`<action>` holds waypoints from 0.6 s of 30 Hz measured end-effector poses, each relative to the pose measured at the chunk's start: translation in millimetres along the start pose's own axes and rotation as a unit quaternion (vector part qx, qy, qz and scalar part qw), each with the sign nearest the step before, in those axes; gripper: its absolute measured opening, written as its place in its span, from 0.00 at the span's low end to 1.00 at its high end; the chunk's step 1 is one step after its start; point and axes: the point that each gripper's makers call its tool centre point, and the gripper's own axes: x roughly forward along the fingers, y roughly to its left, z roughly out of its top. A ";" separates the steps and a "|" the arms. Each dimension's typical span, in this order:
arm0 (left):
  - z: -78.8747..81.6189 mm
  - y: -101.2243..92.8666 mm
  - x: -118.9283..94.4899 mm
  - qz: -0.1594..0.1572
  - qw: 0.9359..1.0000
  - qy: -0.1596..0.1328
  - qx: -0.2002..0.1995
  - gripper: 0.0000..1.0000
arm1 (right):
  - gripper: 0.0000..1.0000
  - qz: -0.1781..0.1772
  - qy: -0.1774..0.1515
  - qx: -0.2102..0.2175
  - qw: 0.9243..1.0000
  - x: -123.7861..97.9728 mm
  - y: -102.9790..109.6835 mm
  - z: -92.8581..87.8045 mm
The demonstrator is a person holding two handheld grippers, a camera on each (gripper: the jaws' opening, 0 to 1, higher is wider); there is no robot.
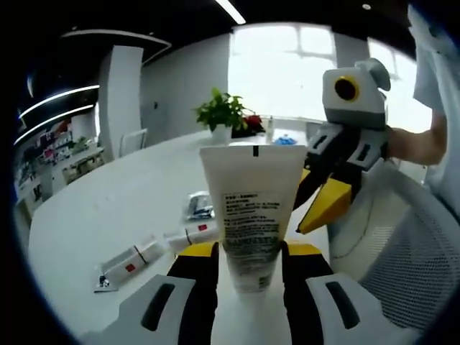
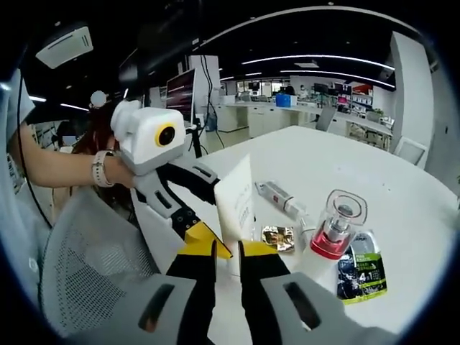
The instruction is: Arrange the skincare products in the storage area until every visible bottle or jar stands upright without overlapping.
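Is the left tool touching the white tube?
Touching. In the left gripper view, the left tool has both jaws pressed against the sides of the white tube, holding it upright.

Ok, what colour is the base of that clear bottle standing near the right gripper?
Red, under a clear body: the bottle shows best in the right gripper view.

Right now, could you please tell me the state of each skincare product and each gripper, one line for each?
White tube: held upright, crimped end up, between the left gripper's jaws.
Two small tubes: lying flat on the white table.
Clear jar with red base: standing upright.
Sachets: lying flat.
Left gripper: shut on the tube.
Right gripper: jaws nearly together, holding nothing.
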 end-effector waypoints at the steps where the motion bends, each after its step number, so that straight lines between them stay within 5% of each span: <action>1: -1.3 0.0 -1.4 0.000 1.000 0.004 -0.002 0.31 | 0.12 -0.001 0.000 0.000 1.000 -0.9 -1.7 -0.2; 12: -24.3 -9.9 -10.3 0.010 0.998 0.058 0.002 0.29 | 0.12 0.008 0.034 -0.021 0.999 8.4 -4.3 -17.5; 18: -21.8 -13.6 -9.5 0.012 0.998 0.059 0.007 0.29 | 0.12 0.018 0.030 -0.022 0.999 13.2 -0.1 -13.9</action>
